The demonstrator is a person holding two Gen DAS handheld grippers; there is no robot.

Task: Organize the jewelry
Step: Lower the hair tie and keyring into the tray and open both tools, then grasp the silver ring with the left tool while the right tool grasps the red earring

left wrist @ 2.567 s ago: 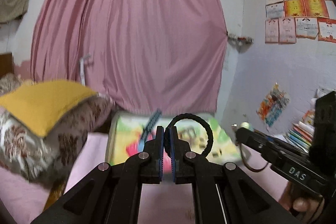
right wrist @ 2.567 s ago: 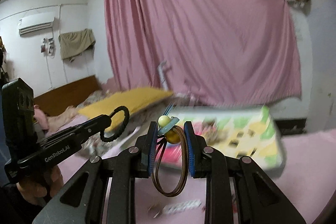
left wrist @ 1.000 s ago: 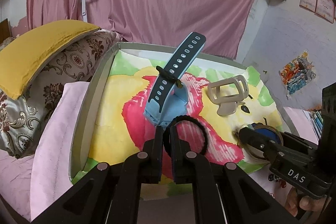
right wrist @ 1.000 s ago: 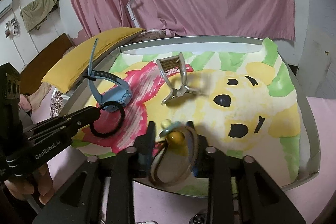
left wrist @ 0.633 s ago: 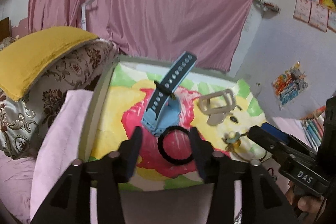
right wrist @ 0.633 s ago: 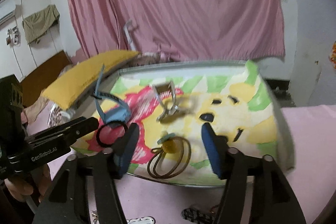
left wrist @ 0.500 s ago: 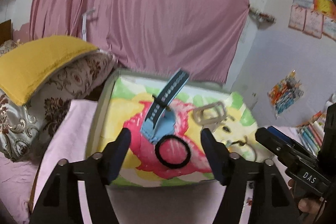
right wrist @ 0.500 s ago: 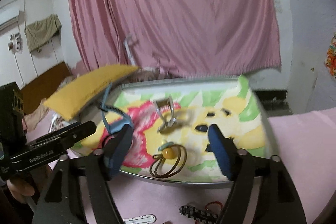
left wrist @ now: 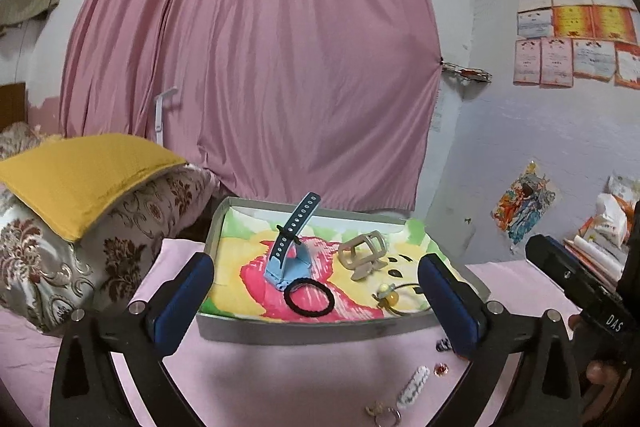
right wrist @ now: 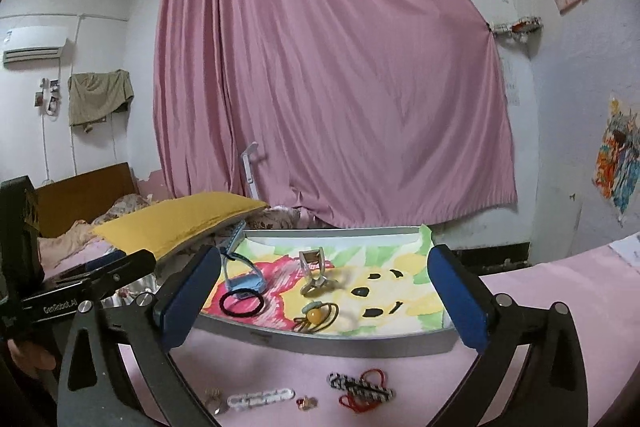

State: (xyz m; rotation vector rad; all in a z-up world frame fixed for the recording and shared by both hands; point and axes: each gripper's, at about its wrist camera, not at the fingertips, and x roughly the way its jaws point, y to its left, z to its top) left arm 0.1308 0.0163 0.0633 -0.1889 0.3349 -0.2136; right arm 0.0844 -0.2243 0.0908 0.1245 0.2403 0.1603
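Black hair tie [left wrist: 309,297] lies flat near my tray's [left wrist: 304,330] front edge, touching the blue watch [left wrist: 289,255]. Beaded brown hair tie [left wrist: 394,298] sits toward the front right corner, beige claw clip [left wrist: 363,254] behind.

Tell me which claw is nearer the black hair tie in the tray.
Left. The left claw is open and lined up with the black hair tie; the right claw is open and lined up with the beaded tie beside it.

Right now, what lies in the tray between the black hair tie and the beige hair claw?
Only bare painted liner; the blue watch stands behind the black hair tie, left of the beige hair claw. Right wrist view.
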